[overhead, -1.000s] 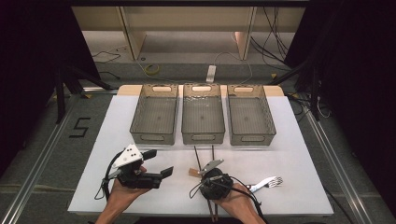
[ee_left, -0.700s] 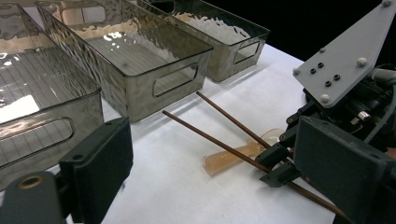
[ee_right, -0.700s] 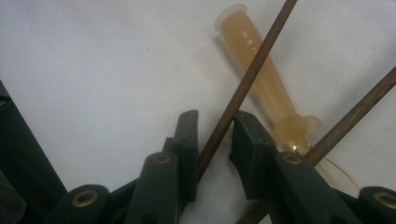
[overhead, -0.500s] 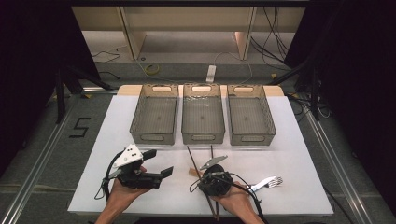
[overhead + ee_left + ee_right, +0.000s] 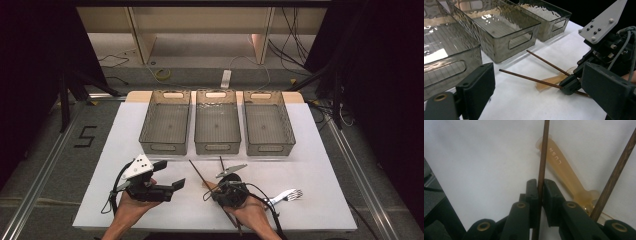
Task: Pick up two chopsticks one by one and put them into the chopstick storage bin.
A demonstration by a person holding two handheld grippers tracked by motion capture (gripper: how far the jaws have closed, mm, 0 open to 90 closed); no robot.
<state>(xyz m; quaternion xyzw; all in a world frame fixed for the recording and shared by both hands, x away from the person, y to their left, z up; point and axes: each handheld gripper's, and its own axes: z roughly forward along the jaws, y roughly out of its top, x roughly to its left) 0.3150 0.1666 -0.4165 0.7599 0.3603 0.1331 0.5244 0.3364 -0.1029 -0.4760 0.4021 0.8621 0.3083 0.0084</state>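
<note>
The right gripper (image 5: 216, 186) had just been closing, and its two black jaws now pinched a thin dark-brown wooden chopstick (image 5: 541, 170) between their pads, at the near middle of the white table (image 5: 325, 200). The stick ran away from the jaws toward the far left, its tip short of the three baskets. A second brown chopstick (image 5: 616, 175) lay loose beside it, angled off to the right, and a translucent amber plastic spoon (image 5: 566, 173) rested flat on the table under both, just beside the jaws. A white plastic fork (image 5: 287, 195) sat apart at the near right.

The left gripper (image 5: 167, 176) hovered at the near left with its jaws spread wide, holding nothing and pointing across at the other hand.

This looked like the grasp step of sorting cutlery: the chopstick was caught but, as far as I could tell, not yet lifted. The next move called for a clean lift without dragging the spoon or the other stick, then a carry to one of the smoked clear plastic baskets (image 5: 216, 127) at the far side; which one I could not tell.
</note>
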